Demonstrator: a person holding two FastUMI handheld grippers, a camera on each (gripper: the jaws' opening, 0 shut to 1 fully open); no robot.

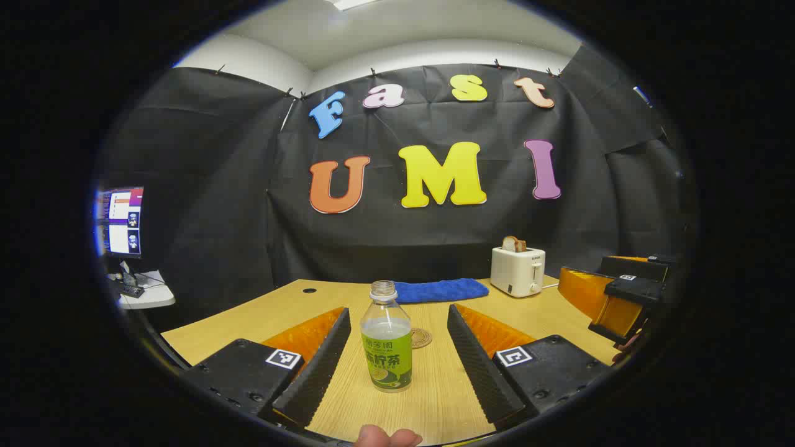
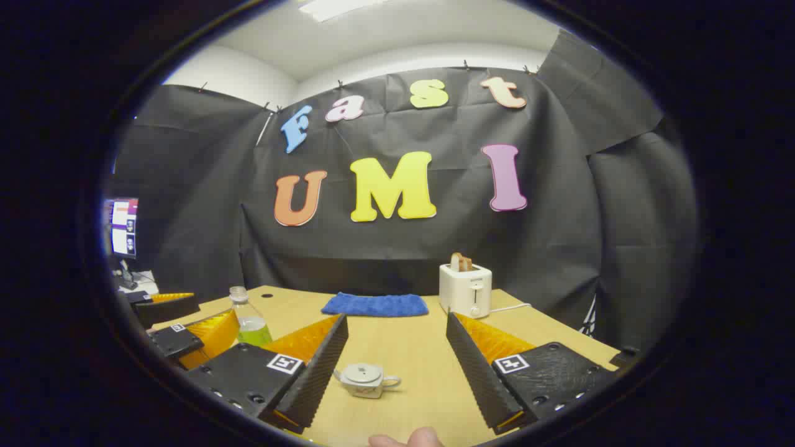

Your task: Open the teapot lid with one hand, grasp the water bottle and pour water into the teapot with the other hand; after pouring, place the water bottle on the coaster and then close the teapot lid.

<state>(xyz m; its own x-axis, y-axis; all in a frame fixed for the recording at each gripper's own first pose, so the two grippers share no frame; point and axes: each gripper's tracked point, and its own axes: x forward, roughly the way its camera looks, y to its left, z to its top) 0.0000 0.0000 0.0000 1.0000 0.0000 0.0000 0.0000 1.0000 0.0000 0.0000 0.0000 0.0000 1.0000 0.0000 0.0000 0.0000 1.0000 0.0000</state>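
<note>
Standing upright on the wooden tabletop point(image 1: 435, 397), the uncapped clear plastic water bottle with a green label point(image 1: 386, 338) is framed between the left gripper point(image 1: 397, 363)'s wide-open jaws, untouched; the small white lidded teapot point(image 2: 365, 379) is likewise seen between the right gripper point(image 2: 397, 366)'s wide jaws.

tabletop point(image 1: 435, 397): matt wood grain. water bottle point(image 1: 386, 338): clear glossy plastic, glossy label. towel point(image 1: 441, 290): fuzzy cloth. toaster point(image 1: 517, 271): smooth plastic. teapot point(image 2: 364, 379): smooth, looks ceramic.
</note>
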